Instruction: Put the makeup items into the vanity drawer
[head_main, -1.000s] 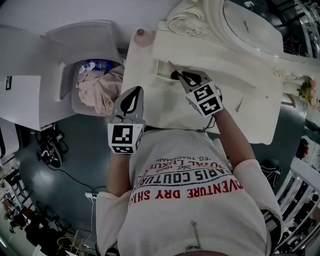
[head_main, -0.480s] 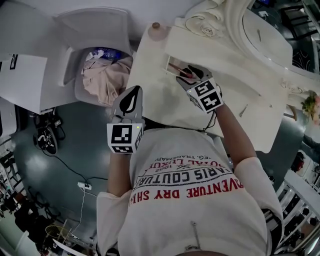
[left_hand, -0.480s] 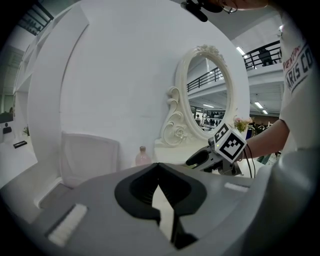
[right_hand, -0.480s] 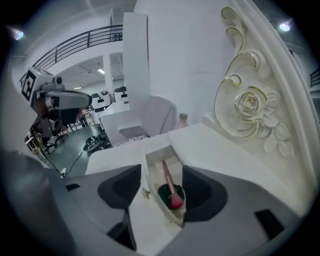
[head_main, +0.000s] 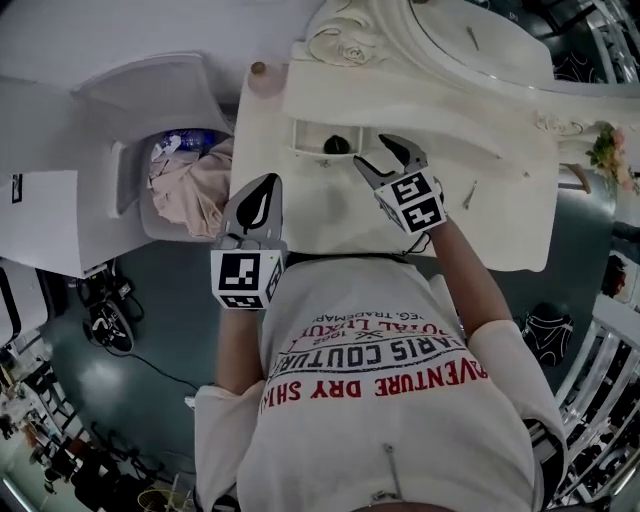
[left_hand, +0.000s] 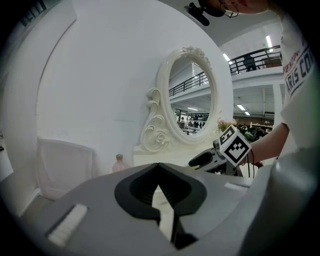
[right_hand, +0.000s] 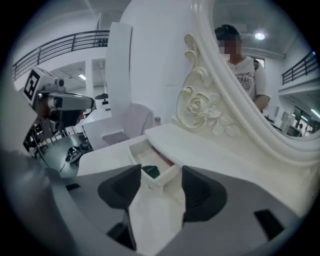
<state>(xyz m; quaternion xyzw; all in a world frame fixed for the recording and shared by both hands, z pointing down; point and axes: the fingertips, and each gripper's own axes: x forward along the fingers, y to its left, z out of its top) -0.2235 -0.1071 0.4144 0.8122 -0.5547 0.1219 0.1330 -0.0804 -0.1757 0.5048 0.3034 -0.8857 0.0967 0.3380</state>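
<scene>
Near open drawer (head_main: 308, 138) | right tongs (head_main: 372, 150) just opened wide, empty | left tongs (head_main: 268, 188) closed, empty

This looks like a mock bedroom corner set up inside a large, industrial-looking hall. A cream vanity table (head_main: 500, 190) with an open drawer (right_hand: 165, 179), a small pink bottle (left_hand: 119, 163) and an oval mirror (left_hand: 192, 102) in a carved frame (right_hand: 199, 107) with a rose on it stands against a plain white partition wall (left_hand: 100, 85). Around it is a dark bare floor (head_main: 150, 290) with cables (head_main: 160, 370) trailing across it, and beyond the wall an upper balcony with metal railings (left_hand: 252, 57) and strip lights (left_hand: 269, 41) on a high ceiling are in view.
</scene>
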